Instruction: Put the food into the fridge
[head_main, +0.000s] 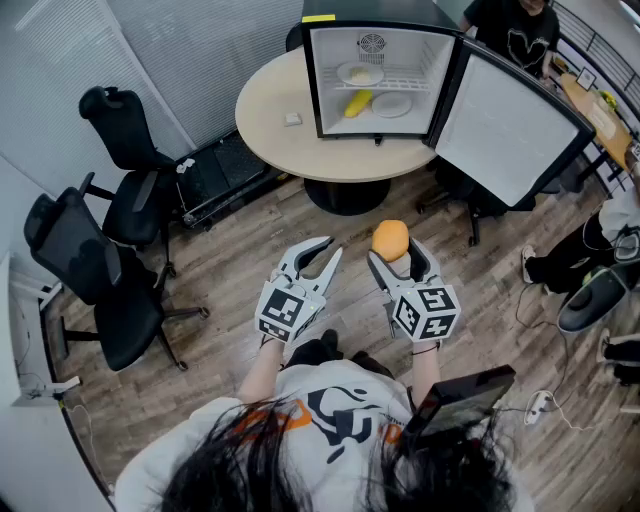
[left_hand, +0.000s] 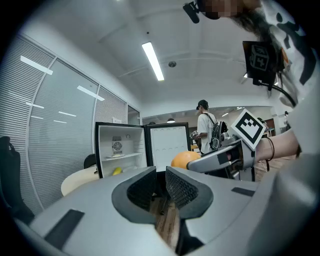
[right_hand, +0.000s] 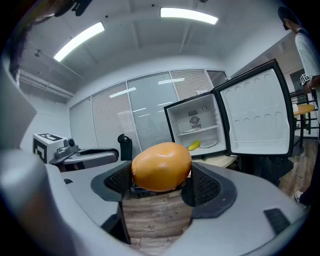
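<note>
My right gripper (head_main: 398, 254) is shut on a round orange fruit (head_main: 390, 238), held over the wooden floor; in the right gripper view the fruit (right_hand: 161, 166) sits squeezed between both pads. My left gripper (head_main: 318, 256) hangs beside it, open and empty, its mesh pads (left_hand: 181, 188) slightly apart. Ahead, a small black fridge (head_main: 312, 80) stands on a round table (head_main: 280, 130) with its door (head_main: 510, 130) swung wide to the right. Inside lie a yellow food item (head_main: 358, 102) and two white plates (head_main: 360, 73).
Two black office chairs (head_main: 130, 190) stand at the left by the blinds. A seated person (head_main: 515, 30) is behind the fridge, and another person's legs (head_main: 570, 250) with cables on the floor are at the right. Another person (left_hand: 206, 130) stands far off.
</note>
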